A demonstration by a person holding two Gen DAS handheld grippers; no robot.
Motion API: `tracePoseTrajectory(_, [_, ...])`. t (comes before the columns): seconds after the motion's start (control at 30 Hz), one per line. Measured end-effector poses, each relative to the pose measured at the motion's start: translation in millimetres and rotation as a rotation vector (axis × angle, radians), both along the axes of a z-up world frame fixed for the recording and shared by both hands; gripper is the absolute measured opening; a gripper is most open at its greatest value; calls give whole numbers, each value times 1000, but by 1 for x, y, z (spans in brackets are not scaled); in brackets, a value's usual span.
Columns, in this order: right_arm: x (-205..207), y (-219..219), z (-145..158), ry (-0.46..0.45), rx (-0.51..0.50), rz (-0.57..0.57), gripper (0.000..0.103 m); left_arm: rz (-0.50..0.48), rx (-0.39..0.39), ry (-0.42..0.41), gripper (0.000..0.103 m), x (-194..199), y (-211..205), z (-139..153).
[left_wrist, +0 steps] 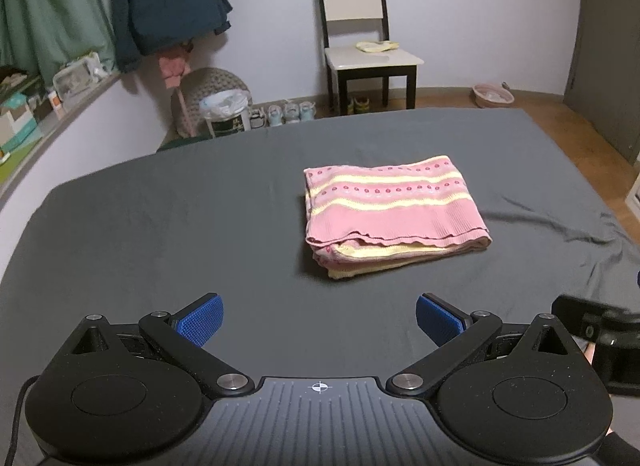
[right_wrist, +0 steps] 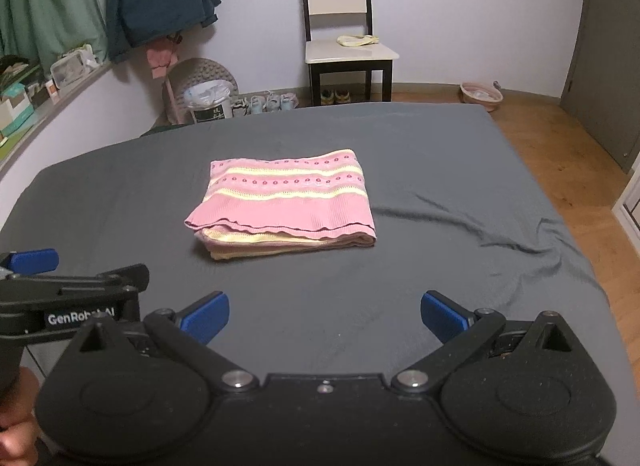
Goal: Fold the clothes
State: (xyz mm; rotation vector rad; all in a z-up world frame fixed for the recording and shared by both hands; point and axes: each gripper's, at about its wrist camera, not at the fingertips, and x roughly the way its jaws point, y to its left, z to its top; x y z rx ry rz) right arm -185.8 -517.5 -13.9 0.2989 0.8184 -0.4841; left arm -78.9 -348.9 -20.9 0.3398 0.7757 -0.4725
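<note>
Lying in the middle of the dark grey bed sheet [left_wrist: 160, 225] is a pink knitted garment with pale yellow stripes and small red dots [left_wrist: 394, 209] — it is already folded into a flat, thick rectangle. Its long side runs left to right across both pictures, and its open, layered edge faces the cameras.

In the left wrist view the garment sits above and a bit to the right of the middle. The left gripper [left_wrist: 319, 320] is at the bottom of the frame, with its blue ribbed fingertips [left_wrist: 202, 320] spread wide apart and nothing between them. So the garment is ahead of these fingers and slightly off to the right, well apart from them.

In the right wrist view the same pink garment [right_wrist: 286, 201] sits above and a bit to the left of the middle. The right gripper [right_wrist: 325, 318] is also wide apart and holds nothing. Its blue fingertips [right_wrist: 444, 320] point at bare sheet, with the garment ahead and a little to the left.

Both grippers look about as far from the cloth as each other — it lies between them, so neither one seems clearly nearer. Judging by the neat stack, the folding looks nearly or fully done. Any next reach would have to go forward and inward toward the near edge.
</note>
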Motion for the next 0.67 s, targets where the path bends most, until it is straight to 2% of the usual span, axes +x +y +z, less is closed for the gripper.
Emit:
tracePoseTrajectory(0.33, [2,0,-2,13,3,4,103,-2,2,33,103,5,5,-8])
tracePoseTrajectory(0.67, [5,0,-2,16,4,5,103,-5,9,25,103,9,5,-9])
